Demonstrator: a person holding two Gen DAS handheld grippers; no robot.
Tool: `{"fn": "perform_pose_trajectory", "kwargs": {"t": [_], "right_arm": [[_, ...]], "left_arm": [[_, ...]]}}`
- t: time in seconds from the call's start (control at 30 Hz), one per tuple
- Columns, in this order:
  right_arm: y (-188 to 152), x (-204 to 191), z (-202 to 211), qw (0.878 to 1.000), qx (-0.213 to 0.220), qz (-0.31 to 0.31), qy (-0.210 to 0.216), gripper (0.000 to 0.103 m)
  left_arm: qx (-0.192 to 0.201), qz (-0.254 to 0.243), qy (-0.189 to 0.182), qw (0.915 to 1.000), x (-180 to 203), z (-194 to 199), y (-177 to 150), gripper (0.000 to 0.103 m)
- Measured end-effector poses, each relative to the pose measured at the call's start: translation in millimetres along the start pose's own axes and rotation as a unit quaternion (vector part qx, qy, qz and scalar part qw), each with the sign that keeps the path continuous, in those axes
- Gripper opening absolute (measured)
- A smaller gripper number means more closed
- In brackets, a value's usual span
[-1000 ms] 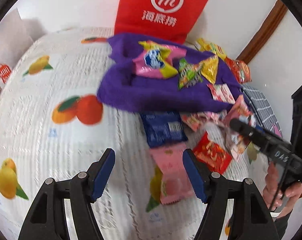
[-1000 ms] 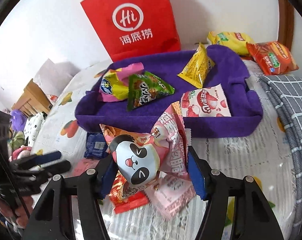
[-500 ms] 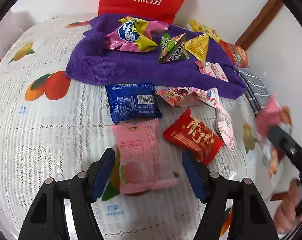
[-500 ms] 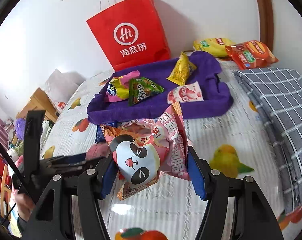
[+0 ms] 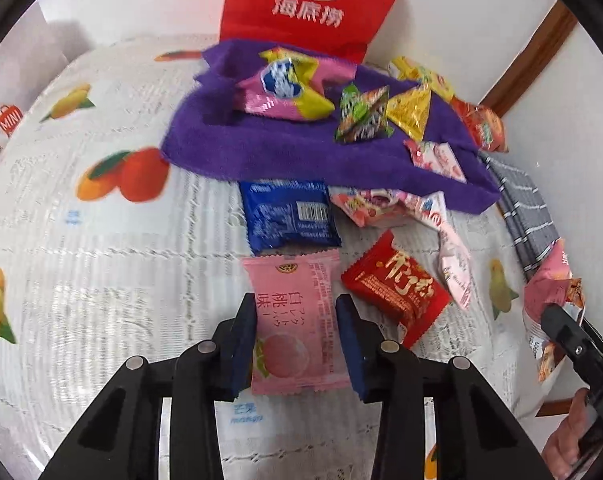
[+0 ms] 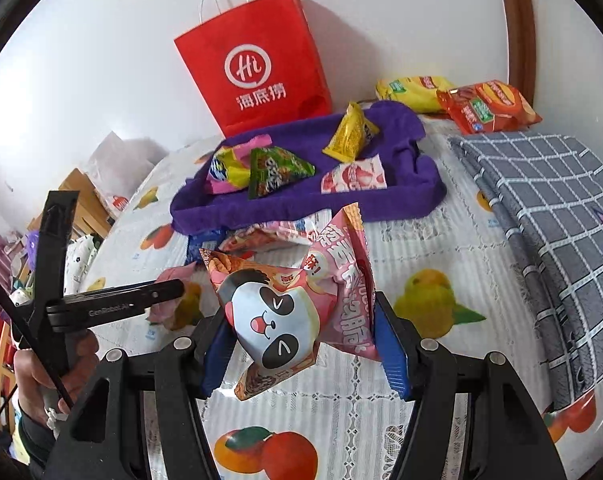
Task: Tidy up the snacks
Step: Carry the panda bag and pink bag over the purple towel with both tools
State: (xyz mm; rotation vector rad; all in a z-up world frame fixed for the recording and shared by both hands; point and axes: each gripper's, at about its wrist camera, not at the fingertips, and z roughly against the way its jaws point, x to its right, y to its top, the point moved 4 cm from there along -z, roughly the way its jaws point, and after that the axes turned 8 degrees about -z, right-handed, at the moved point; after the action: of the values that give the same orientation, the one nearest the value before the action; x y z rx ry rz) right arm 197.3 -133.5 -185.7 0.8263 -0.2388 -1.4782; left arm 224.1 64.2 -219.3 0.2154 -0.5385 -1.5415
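Left hand-held gripper (image 5: pixel 297 336): jaws closing on the pink peach packet (image 5: pixel 295 320) lying on the bed (image 5: pixel 101 280); squeeze mid-packet, lift flat; right hand-held gripper (image 6: pixel 301 344): clenched on the panda bag (image 6: pixel 289 300); red paper bag (image 6: pixel 257 60) reads "Hi"; purple towel (image 6: pixel 401 196) holds sorted snacks.

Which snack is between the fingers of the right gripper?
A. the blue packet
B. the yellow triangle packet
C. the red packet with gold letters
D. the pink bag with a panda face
D: in the right wrist view the right gripper has the panda bag between its fingers, lifted off the tablecloth, while the yellow triangle packet lies on the purple towel.
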Motion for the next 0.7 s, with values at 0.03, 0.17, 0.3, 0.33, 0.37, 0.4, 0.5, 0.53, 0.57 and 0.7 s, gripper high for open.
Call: {"fn": "perform_pose_trajectory", "kwargs": {"t": [0.03,0.17,0.3,0.33,0.37,0.4,0.5,0.53,0.57,0.7], "right_arm": [[2.9,-0.6,2.6,1.000,0.002,-0.001,0.005,0.063],[18.4,-3.4,8.4,1.000,0.016,0.002,0.001,0.062],[40.7,-7.2,11.5,0.999,0.034,0.000,-0.004,0.062],[48.4,-9.0,11.5,0.999,0.039,0.000,-0.003,0.062],[55.1,-10.7,11.2,0.999,0.043,0.000,-0.005,0.062],[60.8,-12.2,10.8,0.999,0.047,0.000,-0.006,0.062],[83.6,-18.9,5.9,0.998,0.057,0.000,-0.002,0.062],[89.7,-20.9,4.1,0.998,0.060,0.000,-0.002,0.062],[95.1,-22.4,1.8,0.998,0.062,0.001,-0.002,0.062],[119.1,-29.4,-17.5,0.998,0.067,0.005,0.008,0.062]], "left_arm": [[0.006,-0.001,0.001,1.0000,-1.0,5.1,1.9,0.037],[0.037,0.005,-0.008,0.9993,-7.2,27.9,13.7,0.037],[0.065,0.008,-0.014,0.9978,-10.2,44.7,32.0,0.037],[0.073,0.006,-0.014,0.9973,-10.5,49.2,38.2,0.037],[0.077,0.004,-0.013,0.9970,-9.8,51.2,42.6,0.037],[0.082,0.003,-0.013,0.9965,-9.5,53.8,48.4,0.037],[0.097,-0.008,-0.006,0.9952,-6.1,56.8,66.5,0.037],[0.100,-0.011,-0.003,0.9949,-5.7,57.2,70.0,0.037],[0.105,-0.015,0.003,0.9943,-4.8,57.5,75.7,0.037],[0.131,-0.032,0.034,0.9903,-1.9,55.5,97.0,0.037]]}}
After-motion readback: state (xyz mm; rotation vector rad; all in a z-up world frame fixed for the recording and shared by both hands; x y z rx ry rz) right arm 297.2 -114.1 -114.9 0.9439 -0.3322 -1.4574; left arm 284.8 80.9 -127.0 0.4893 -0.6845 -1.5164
